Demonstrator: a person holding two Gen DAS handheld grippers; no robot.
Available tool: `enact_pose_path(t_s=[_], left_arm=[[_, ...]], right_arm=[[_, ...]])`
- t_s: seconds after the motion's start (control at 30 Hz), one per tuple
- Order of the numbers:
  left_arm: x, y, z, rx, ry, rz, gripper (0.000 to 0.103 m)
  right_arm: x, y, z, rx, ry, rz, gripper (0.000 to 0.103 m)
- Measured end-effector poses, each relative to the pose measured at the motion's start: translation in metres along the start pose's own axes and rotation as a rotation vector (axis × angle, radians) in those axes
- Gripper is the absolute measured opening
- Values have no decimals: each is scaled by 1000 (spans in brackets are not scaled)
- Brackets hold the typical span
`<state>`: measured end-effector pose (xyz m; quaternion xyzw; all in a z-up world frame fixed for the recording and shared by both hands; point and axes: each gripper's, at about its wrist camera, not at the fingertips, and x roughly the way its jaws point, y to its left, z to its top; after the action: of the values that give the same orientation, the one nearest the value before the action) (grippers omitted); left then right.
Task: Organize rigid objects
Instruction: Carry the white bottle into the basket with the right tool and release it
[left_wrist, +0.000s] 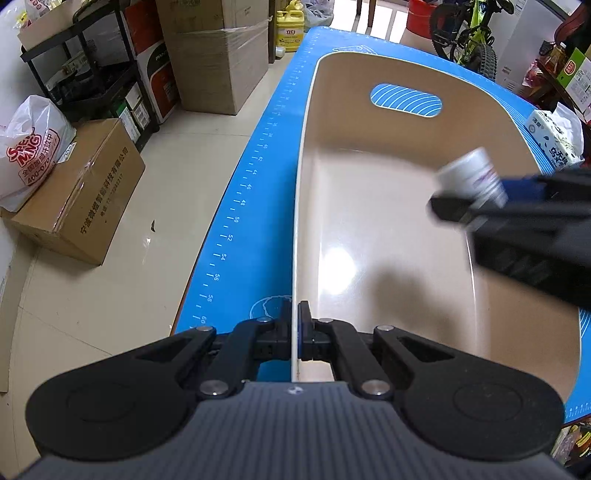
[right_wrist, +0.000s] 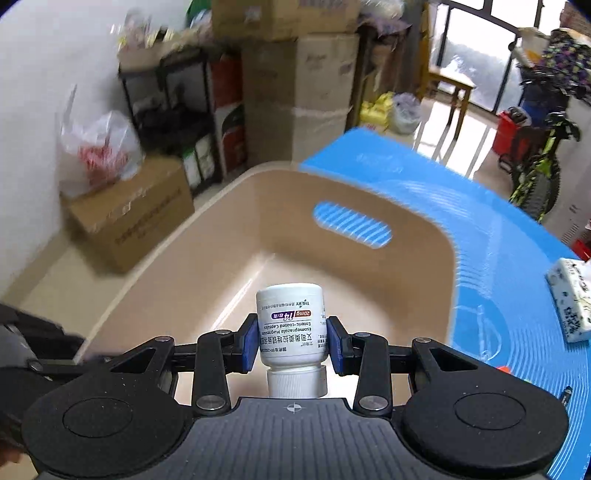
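A beige plastic bin (left_wrist: 306, 147) (right_wrist: 207, 229) with a slot handle stands on the blue mat (left_wrist: 255, 177) (right_wrist: 498, 229). My left gripper (left_wrist: 294, 317) is shut on the bin's near rim, one pad on each side of the wall. My right gripper (right_wrist: 291, 341) is shut on a white medicine bottle (right_wrist: 290, 321), held with its cap toward the camera, above the bin's inside. In the left wrist view the right gripper (left_wrist: 469, 195) comes in blurred from the right with the bottle (left_wrist: 471, 177) over the bin.
A printed tissue pack (left_wrist: 554, 136) (right_wrist: 570, 302) lies on the mat right of the bin. Cardboard boxes (left_wrist: 77, 195), a plastic bag (left_wrist: 29, 147) and a black shelf (left_wrist: 92, 66) stand on the floor to the left. A bicycle (left_wrist: 469, 37) is beyond the table.
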<state>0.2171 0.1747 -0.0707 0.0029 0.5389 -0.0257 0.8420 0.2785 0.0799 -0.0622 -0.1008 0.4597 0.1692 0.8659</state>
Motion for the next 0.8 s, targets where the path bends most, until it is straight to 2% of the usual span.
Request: enact_pose_path(t_s=[0.37, 0.43, 0.47, 0.6, 0.63, 0.8], left_arm=[[1, 0, 0, 7, 4, -4, 3], [0, 0, 0, 9, 4, -3, 3], [1, 0, 0, 9, 4, -3, 3], [1, -1, 0, 10, 3, 0, 3], [1, -1, 0, 10, 4, -1, 3], [0, -1, 0, 13, 4, 3, 3]], right_arm=[[57, 16, -14, -54, 264, -19, 46], [61, 16, -19, -53, 285, -26, 47], [62, 16, -19, -48, 284, -30, 52], [52, 13, -18, -12, 242, -3, 56], [46, 12, -17, -10, 223, 0, 62], [10, 0, -10, 13, 104, 12, 76]])
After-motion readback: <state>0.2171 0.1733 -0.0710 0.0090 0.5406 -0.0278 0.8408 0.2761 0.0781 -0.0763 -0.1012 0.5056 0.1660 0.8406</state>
